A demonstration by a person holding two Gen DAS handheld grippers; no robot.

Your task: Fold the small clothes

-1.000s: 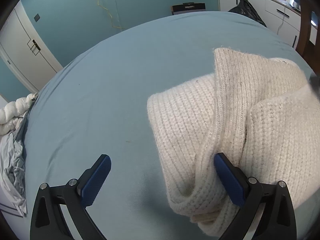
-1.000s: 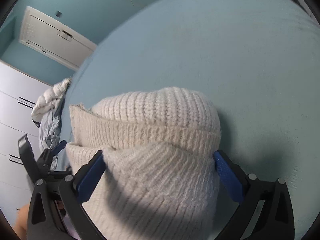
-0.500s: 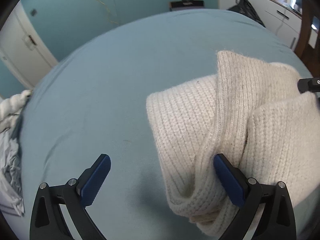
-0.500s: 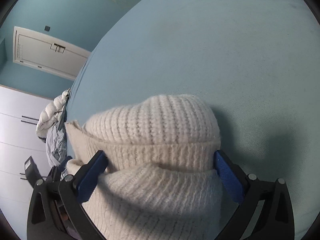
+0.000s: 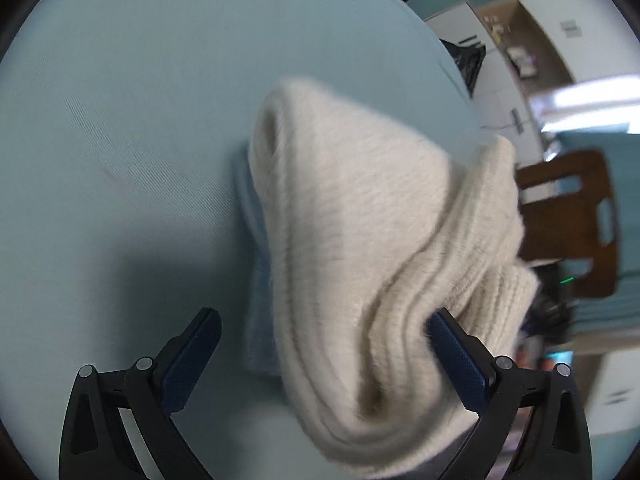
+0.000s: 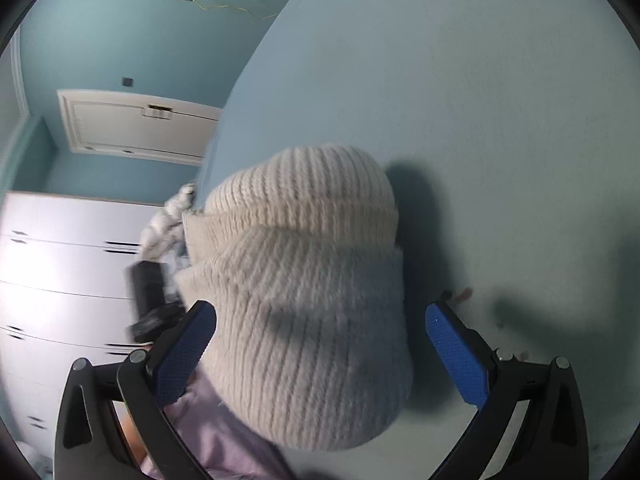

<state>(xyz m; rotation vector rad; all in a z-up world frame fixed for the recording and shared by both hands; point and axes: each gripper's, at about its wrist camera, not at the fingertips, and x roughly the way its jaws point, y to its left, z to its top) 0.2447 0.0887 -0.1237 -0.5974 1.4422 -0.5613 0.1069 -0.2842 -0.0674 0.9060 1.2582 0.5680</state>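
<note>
So far we judge the folding well under way but not finished. Taking the cream ribbed knit garment (image 5: pixel 360 208) as our landmark and starting at its left, our left tool (image 5: pixel 320 344) stands wide open: its left pad is clear of the knit, over the pale blue bed sheet (image 5: pixel 120 120), while its right pad (image 5: pixel 456 356) sits against a thick rolled ridge of the wool without clamping anything. The garment itself lies bunched on the bed, already doubled over into several layers, with one open tube-like end pointing away from us. Whether it is lifted at its near edge we cannot tell; the picture is blurred.

Moving right, our right tool (image 6: pixel 320 344) is also spread wide, its blue pads on either side of the same garment (image 6: pixel 304 280), neither one pinching it. From this side we see a folded band across the top and a rounded bundle beneath. Left of the garment sits a crumpled white-grey cloth (image 6: pixel 168 220), and below it a lilac fabric (image 6: pixel 216 440) shows.

What remains, in our view, is flattening the bundle into a tidy shape.
</note>
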